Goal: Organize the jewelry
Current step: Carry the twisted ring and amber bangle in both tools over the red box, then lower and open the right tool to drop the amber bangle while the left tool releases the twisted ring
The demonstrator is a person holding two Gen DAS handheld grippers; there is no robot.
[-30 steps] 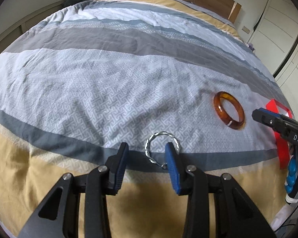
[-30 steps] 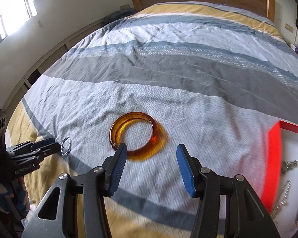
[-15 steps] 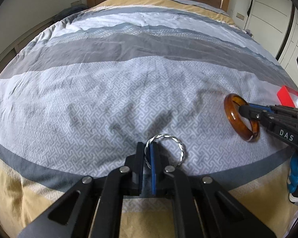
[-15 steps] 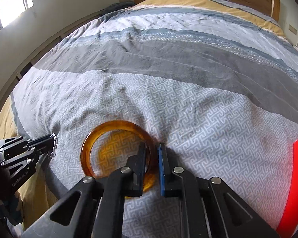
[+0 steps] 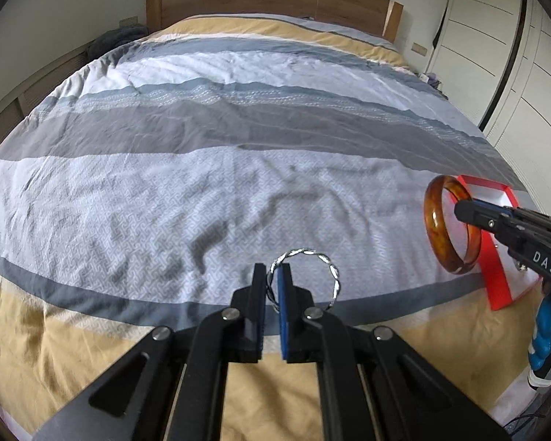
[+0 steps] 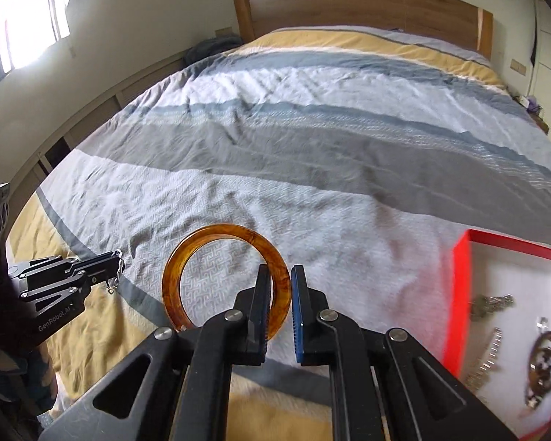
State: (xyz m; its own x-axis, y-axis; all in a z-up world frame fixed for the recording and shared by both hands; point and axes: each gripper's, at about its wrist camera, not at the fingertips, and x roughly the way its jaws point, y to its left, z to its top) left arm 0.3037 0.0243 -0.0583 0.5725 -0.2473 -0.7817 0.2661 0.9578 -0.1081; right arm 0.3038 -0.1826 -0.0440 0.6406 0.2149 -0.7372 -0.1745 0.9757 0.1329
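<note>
— Jewelry: where is each piece?

— Left tool point(image 5: 274, 275) is clamped on a twisted silver ring point(image 5: 305, 279), lifted over the striped bed point(image 5: 238, 169). Right tool point(image 6: 278, 283) is clamped on an amber bangle point(image 6: 202, 253), also above the bed.

— And the box?

— A red box point(image 6: 459, 275) sits on the bed just right of the bangle, with a chain point(image 6: 486, 356) and pendant point(image 6: 545, 358) inside.

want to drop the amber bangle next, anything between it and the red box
Nothing visible does. The right gripper holds the amber bangle above the bedspread, and only bare fabric lies between it and the red box to its right.
</note>
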